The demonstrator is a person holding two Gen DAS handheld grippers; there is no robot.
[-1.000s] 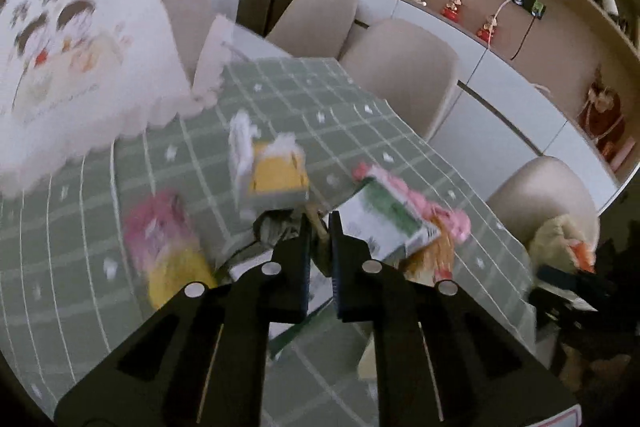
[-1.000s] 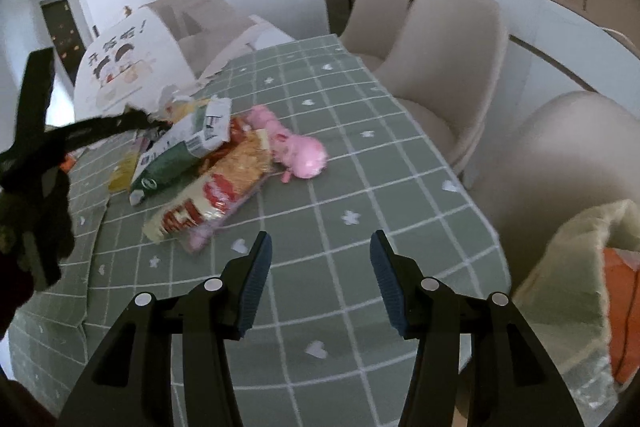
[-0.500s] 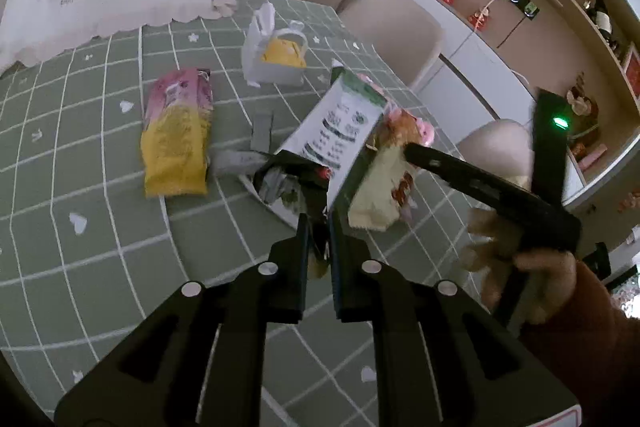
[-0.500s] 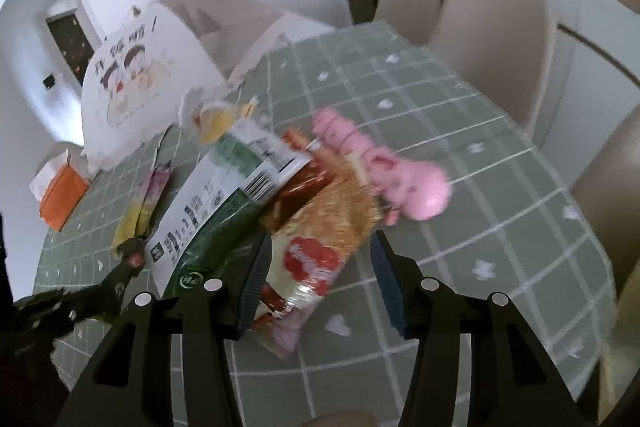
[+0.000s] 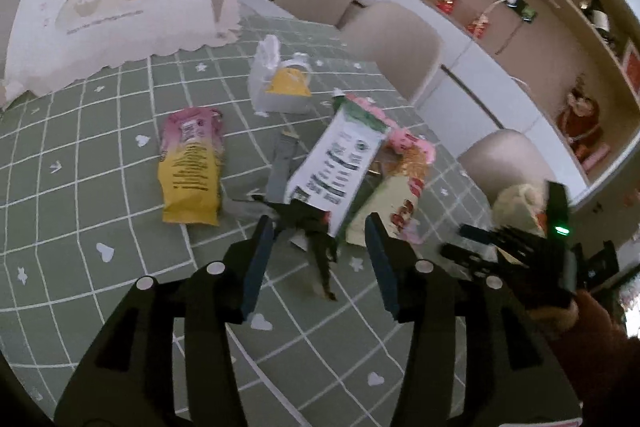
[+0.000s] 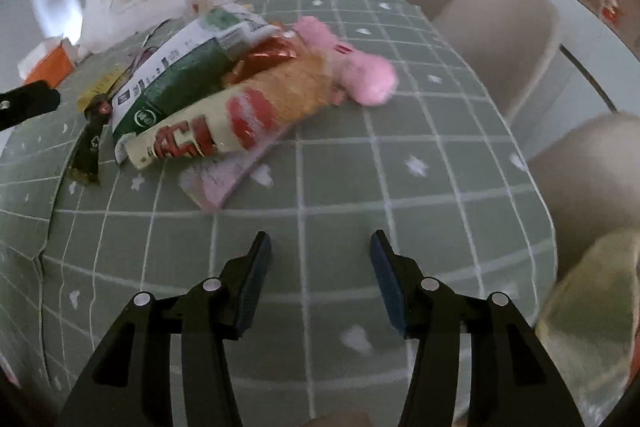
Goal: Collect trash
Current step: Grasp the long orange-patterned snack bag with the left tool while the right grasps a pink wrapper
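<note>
The left gripper (image 5: 320, 247) is wide open and holds nothing; a dark wrapper (image 5: 316, 235) lies between its fingers on the worktop (image 5: 80, 187). The right gripper (image 6: 318, 267) is also open and empty, near the pile of packets (image 6: 224, 107). Closing too high may miss the thin, flat wrapper.

Dim, cool indoor light, soft shadows, heavy fisheye bending and dark corners, motion blur at frame edges.

Left gripper (image 5: 320, 259) jaws spread wide, empty; right gripper (image 6: 318, 279) likewise.
</note>
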